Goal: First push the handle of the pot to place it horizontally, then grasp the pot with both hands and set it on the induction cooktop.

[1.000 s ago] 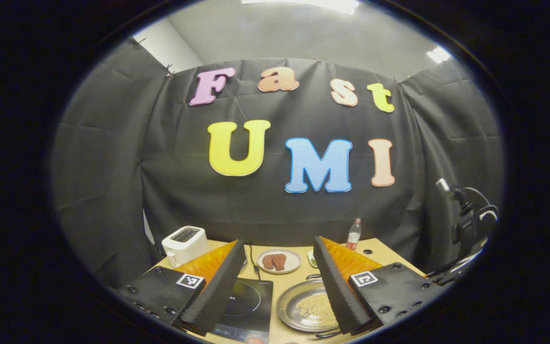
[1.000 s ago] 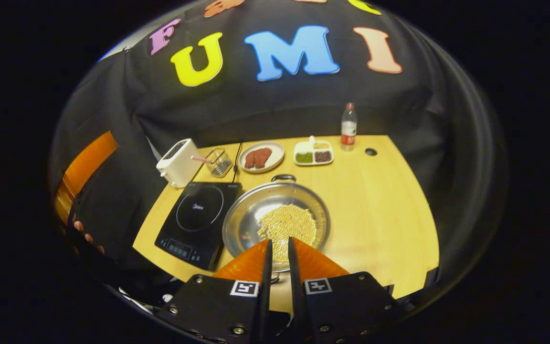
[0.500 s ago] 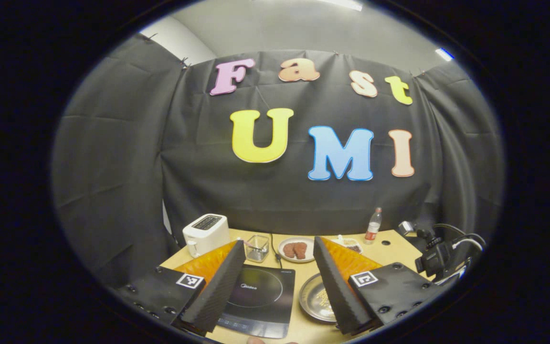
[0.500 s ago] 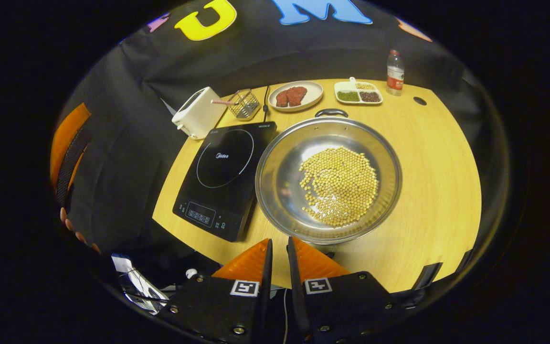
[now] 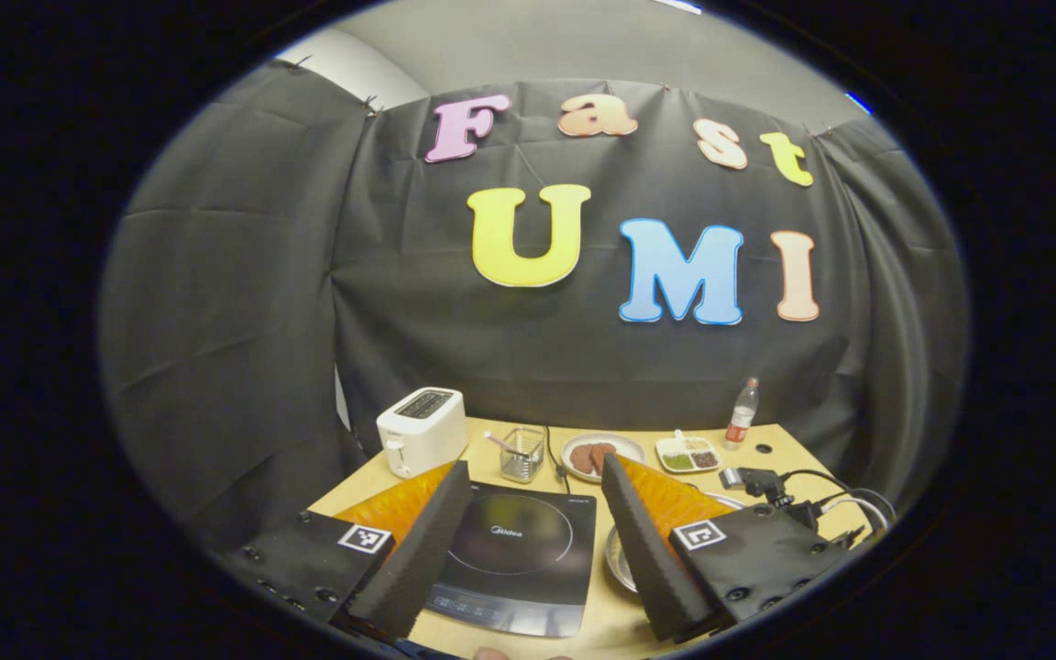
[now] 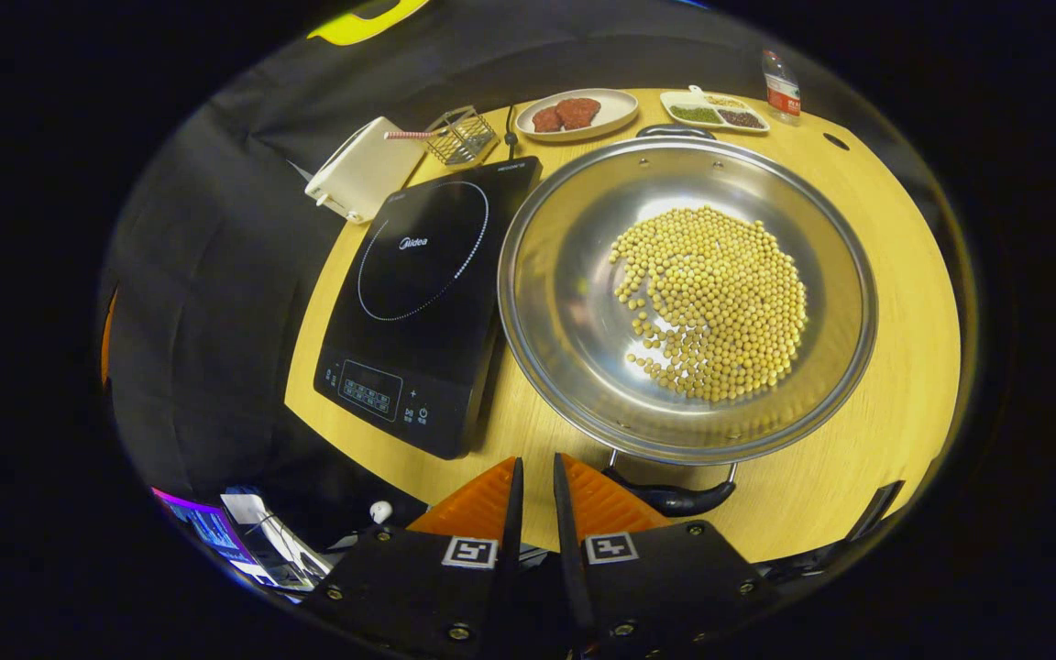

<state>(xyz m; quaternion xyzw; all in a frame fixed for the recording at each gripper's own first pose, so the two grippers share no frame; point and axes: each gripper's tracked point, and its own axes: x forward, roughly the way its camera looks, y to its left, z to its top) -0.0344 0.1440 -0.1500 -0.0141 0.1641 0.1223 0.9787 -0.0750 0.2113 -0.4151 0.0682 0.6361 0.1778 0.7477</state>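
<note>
A wide steel pot (image 6: 565, 302) with yellow beans stands on the wooden table (image 6: 895, 302), right of the black induction cooktop (image 6: 418, 302). One black handle (image 6: 675, 500) points toward me, the other handle (image 6: 675, 131) points away. My right gripper (image 6: 533, 477) is shut with nothing in it, its tips over the table's front edge just left of the near handle. In the left gripper view, my left gripper (image 5: 535, 467) is open above the cooktop (image 5: 514, 550), with a sliver of the pot (image 5: 617, 561) beside its right finger.
Along the back of the table stand a white toaster (image 6: 363, 170), a wire basket (image 6: 461, 133), a plate of meat (image 6: 578, 112), a divided dish (image 6: 716, 105) and a bottle (image 6: 780, 82). The right gripper's body and cables (image 5: 757, 481) show at the right.
My right gripper has come down and forward toward the pot's near handle, so the pot looks much larger. My left gripper has shifted left, and the cooktop now lies between its fingers.
</note>
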